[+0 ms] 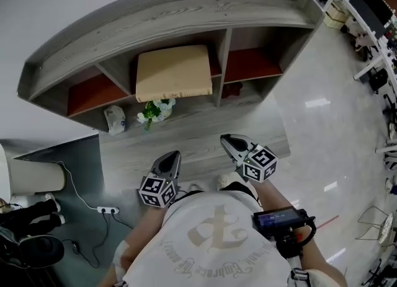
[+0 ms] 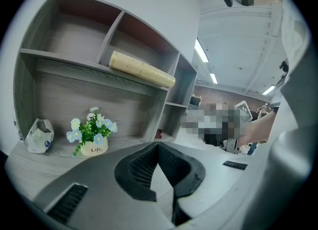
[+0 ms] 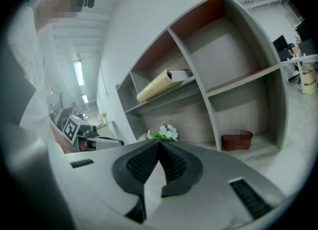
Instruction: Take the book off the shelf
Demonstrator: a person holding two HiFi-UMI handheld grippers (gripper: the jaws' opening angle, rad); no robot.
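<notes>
Both grippers closed and empty in front of the shelf unit; book flat in the upper middle compartment.
The left gripper (image 1: 174, 154) and right gripper (image 1: 226, 137) have their jaws pressed together with nothing between them, side by side but apart, well short of the shelf unit (image 1: 167, 13). The book (image 1: 173, 72) nearly fills its compartment between the dividers, its front edge jutting over the board's lip, with open space above it. Below it, a flower pot (image 1: 154, 111) and a crumpled white packet (image 1: 115, 118) stand on the bottom board.
</notes>
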